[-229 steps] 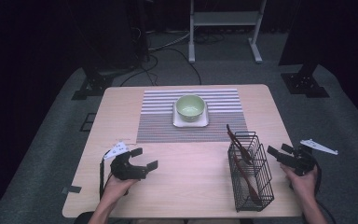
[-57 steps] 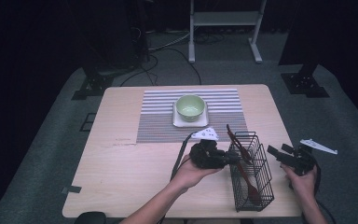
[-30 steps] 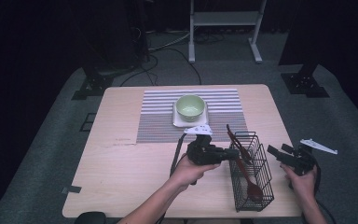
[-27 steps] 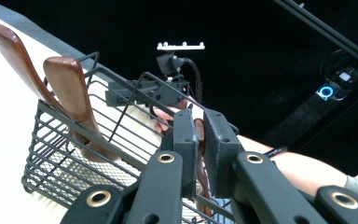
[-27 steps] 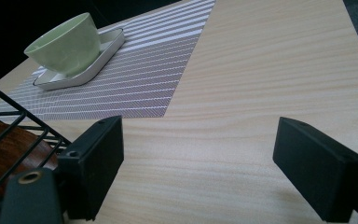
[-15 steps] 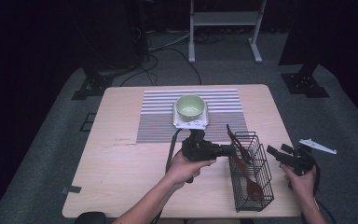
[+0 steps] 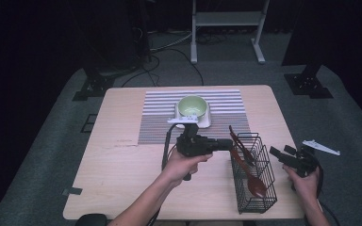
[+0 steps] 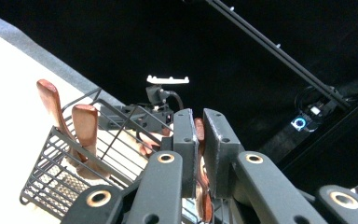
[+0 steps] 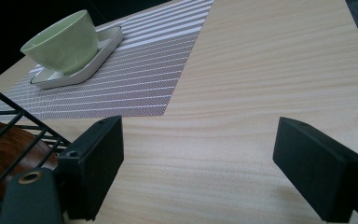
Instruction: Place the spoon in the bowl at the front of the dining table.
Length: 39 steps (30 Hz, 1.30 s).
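Observation:
A black wire basket [image 7: 259, 197] stands at the table's front right and holds wooden spoons [image 7: 253, 181] that lean toward the back left. My left gripper [image 7: 231, 143] reaches the basket's top from the left. In the left gripper view its jaws [image 8: 200, 116] stand nearly together, with a red-brown spoon handle [image 8: 199, 133] pinched between them. Two more wooden handles [image 8: 86, 123] stick up out of the basket [image 8: 51, 182]. My right gripper [image 7: 281, 151] hovers just off the table's right edge, beside the basket. It is wide open [image 9: 200, 140] with nothing between its fingers.
A green bowl [image 7: 192, 105] sits on a white square dish [image 7: 206, 121] on a striped placemat [image 7: 155, 117] at the back centre. The right gripper view shows the bowl [image 9: 63, 42] and bare table [image 9: 270, 70] ahead. A white bracket [image 7: 321, 147] lies on the floor at the right.
My left gripper has crossed from the table's front left to the basket and shut on a spoon handle, then drifted slightly back and left. The right gripper has stayed put.

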Each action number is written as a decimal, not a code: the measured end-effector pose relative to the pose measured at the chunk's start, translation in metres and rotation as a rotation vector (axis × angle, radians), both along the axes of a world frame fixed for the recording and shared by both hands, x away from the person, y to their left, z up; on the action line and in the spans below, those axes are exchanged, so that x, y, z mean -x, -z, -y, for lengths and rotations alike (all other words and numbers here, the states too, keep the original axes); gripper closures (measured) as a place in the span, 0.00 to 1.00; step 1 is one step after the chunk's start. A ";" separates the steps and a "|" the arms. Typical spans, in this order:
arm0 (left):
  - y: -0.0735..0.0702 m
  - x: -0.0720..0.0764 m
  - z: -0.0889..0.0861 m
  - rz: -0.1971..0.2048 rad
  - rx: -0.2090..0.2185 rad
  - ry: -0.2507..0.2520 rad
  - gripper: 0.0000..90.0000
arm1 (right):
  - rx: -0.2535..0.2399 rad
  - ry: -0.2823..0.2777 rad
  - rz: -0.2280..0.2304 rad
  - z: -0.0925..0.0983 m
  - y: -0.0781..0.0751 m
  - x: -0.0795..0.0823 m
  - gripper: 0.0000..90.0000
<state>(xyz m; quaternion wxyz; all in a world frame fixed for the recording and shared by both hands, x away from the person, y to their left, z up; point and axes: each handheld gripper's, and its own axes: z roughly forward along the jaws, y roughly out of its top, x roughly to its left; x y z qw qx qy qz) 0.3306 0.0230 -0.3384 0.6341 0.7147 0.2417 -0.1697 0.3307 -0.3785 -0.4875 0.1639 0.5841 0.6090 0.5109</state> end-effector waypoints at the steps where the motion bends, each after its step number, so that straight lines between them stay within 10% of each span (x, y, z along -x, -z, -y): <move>1: 0.000 0.000 0.000 0.001 0.000 -0.002 0.94 | -0.001 0.001 -0.002 0.000 0.000 0.000 0.16; 39: -0.022 -0.014 -0.051 -0.014 0.094 -0.075 0.94 | 0.016 0.007 -0.019 -0.002 0.000 -0.002 0.16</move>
